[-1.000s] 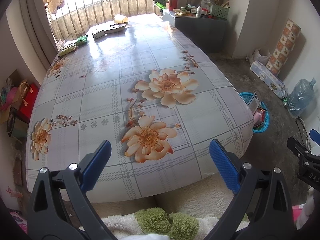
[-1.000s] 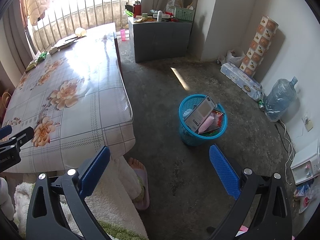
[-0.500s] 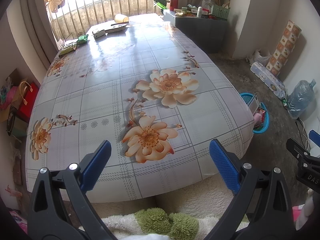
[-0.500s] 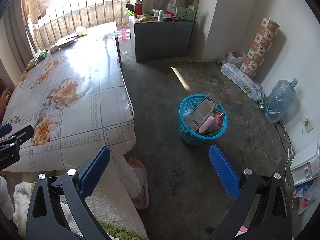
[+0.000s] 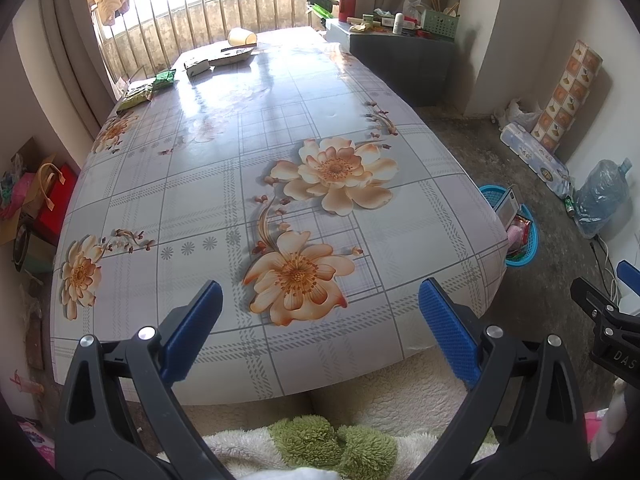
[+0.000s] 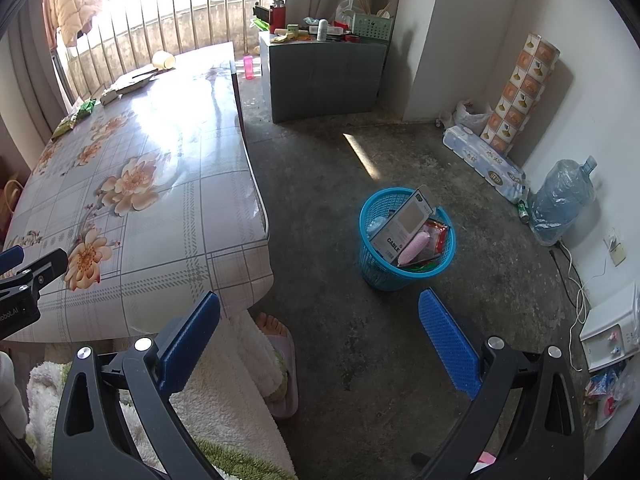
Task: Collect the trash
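Left claw (image 5: pixel 318 320): jaws apart, empty.
Right claw (image 6: pixel 320 330): jaws apart, empty.
Bin (image 6: pixel 406 240): ahead of right claw.
Wrappers (image 5: pixel 152 88): far beyond left claw; reach there first.

Open tabletop in front, clutter only at its far end

In the left wrist view the tabletop (image 5: pixel 224 184) lies bare across the centre and lower frame, so the wide-spread left tongs (image 5: pixel 320 332) have nothing between or ahead of them; packets (image 5: pixel 148 90), a small box (image 5: pixel 197 66) and a tipped cup (image 5: pixel 241 37) crowd only the upper left. In the right wrist view the floor (image 6: pixel 320 184) is clear through the middle, and the spread right tongs (image 6: pixel 320 336) face a blue basket (image 6: pixel 404 268) already piled with trash at centre right. A slippered foot (image 6: pixel 280 360) sits at lower centre, beside the tabletop's corner.
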Available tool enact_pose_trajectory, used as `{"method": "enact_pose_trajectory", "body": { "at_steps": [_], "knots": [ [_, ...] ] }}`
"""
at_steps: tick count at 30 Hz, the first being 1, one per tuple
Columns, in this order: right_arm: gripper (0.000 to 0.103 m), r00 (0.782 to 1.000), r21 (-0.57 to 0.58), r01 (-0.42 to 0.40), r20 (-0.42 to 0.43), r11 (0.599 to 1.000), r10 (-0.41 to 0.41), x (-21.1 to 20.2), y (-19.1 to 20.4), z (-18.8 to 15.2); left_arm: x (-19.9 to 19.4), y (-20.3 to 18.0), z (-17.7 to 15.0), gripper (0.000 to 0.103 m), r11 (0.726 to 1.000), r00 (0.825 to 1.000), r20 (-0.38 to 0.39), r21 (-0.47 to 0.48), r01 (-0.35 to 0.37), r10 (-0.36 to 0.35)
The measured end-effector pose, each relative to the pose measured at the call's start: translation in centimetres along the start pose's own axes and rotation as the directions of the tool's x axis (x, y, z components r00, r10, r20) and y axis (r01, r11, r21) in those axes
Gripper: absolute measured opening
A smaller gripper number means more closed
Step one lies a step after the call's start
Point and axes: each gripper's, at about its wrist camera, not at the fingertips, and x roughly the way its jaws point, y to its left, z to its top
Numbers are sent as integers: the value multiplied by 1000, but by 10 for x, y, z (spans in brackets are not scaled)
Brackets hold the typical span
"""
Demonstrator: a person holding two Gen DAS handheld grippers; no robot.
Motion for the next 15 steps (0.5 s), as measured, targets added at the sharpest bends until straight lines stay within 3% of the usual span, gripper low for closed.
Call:
{"method": "enact_pose_trajectory", "body": {
  "at_steps": [15],
  "knots": [
    [97, 1000, -4, 0, -1, 1000, 0, 0, 2, -1, 0, 1, 0, 95, 1000, 1000, -1, -1, 1, -1]
  ]
}}
